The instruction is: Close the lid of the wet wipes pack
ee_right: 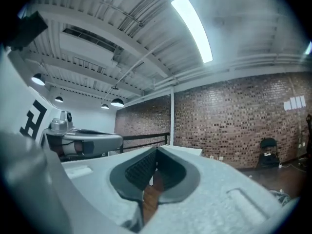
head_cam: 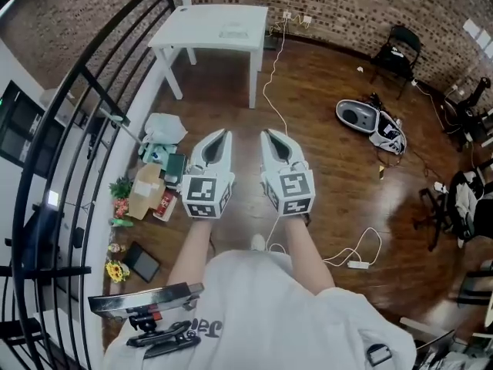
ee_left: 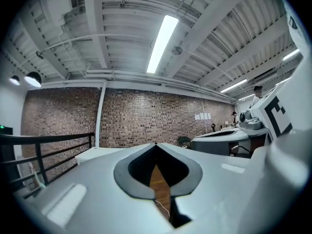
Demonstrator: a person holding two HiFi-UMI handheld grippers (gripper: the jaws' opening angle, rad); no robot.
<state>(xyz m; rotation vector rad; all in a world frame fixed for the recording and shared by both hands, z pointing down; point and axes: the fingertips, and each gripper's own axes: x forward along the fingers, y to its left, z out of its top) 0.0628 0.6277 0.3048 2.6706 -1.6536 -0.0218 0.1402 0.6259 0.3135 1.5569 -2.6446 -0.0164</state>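
Two grippers side by side above wood floor (head_cam: 323, 168), tips pointing forward. Jaws of left gripper (head_cam: 223, 133) pressed together at tips, nothing pinched; only floor visible through hollow behind tips. Jaws of right gripper (head_cam: 266, 133) likewise closed tip to tip, empty. White table (head_cam: 177, 41) well ahead of both jaw pairs. Flat pale item (head_cam: 233, 31) on it, too small to tell if wipes pack. White cable (head_cam: 271, 83) on floor between jaws and table. Box (head_cam: 145, 190) and clutter off left of left jaws, by railing (head_cam: 77, 72).
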